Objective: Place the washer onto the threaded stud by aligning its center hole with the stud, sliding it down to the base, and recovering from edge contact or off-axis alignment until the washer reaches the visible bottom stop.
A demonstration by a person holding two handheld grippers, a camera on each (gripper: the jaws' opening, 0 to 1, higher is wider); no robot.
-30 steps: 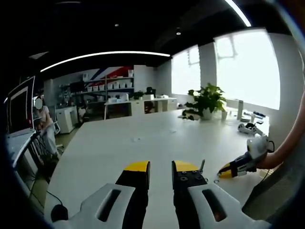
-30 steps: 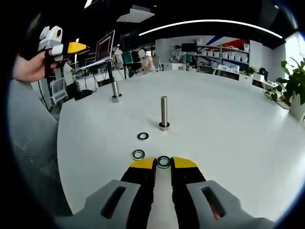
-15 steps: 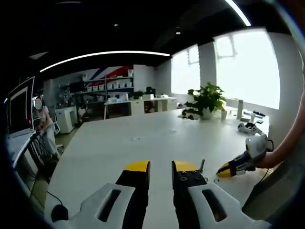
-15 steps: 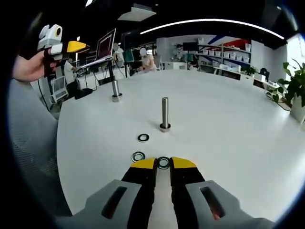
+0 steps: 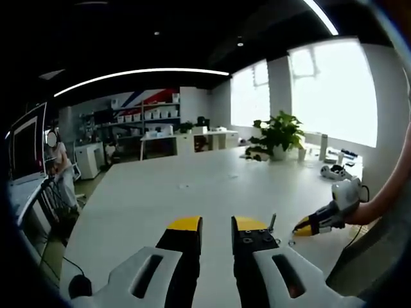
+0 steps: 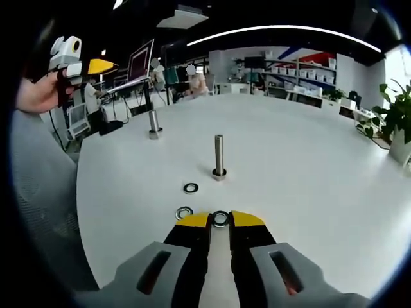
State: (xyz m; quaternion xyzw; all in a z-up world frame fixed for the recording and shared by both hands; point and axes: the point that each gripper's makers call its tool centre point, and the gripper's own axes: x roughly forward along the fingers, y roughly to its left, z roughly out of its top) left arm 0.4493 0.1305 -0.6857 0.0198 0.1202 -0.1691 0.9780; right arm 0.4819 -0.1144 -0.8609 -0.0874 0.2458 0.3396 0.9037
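Observation:
In the right gripper view my right gripper (image 6: 220,219) is shut on a steel washer (image 6: 220,218), which sits flat between the yellow tips low over the white table (image 6: 308,173). The threaded stud (image 6: 219,156) stands upright ahead of the tips, a short way off. Held by a hand, my left gripper (image 6: 93,66) hangs in the air at the far left. In the left gripper view my left gripper (image 5: 217,224) has a gap between its jaws with nothing in it. There the right gripper (image 5: 307,226) is low at the right, near a stud (image 5: 272,222).
Two loose washers (image 6: 191,188) (image 6: 184,212) lie on the table left of my right tips. A second stud (image 6: 153,122) stands farther back left. A potted plant (image 5: 279,136) sits at the far table edge, a chair (image 6: 45,192) at the left.
The right gripper view has shifted slightly, so the stud looks a little farther off and to the left. The washer stays held. The left gripper has barely moved.

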